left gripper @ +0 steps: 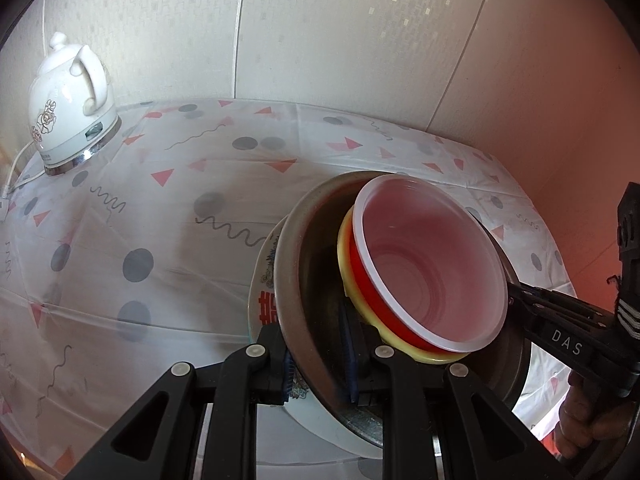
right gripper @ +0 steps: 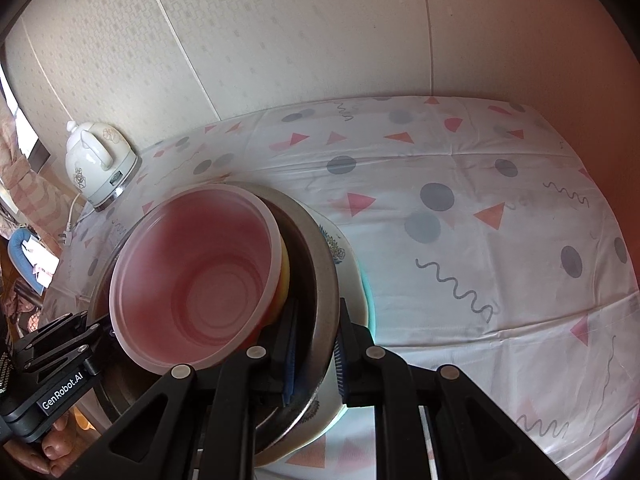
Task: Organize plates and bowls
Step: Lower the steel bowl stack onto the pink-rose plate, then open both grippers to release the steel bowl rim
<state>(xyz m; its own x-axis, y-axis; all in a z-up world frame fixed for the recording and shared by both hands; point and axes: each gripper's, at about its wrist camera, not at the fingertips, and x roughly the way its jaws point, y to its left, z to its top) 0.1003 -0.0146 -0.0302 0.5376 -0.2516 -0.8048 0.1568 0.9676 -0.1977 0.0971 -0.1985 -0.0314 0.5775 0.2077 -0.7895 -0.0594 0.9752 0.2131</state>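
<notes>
Low at frame centre, left gripper (left gripper: 320,364) and right gripper (right gripper: 316,360) clamp opposite rims of the steel basin (left gripper: 292,248) atop a plate (left gripper: 260,280), where nested plastic bowls (left gripper: 432,264) could slide out if tilted.

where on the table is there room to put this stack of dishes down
The tablecloth lies bare from the stack out to the back wall and right-hand wall, and between stack and kettle. The only crowding is the kettle's corner, where its cord trails.
</notes>
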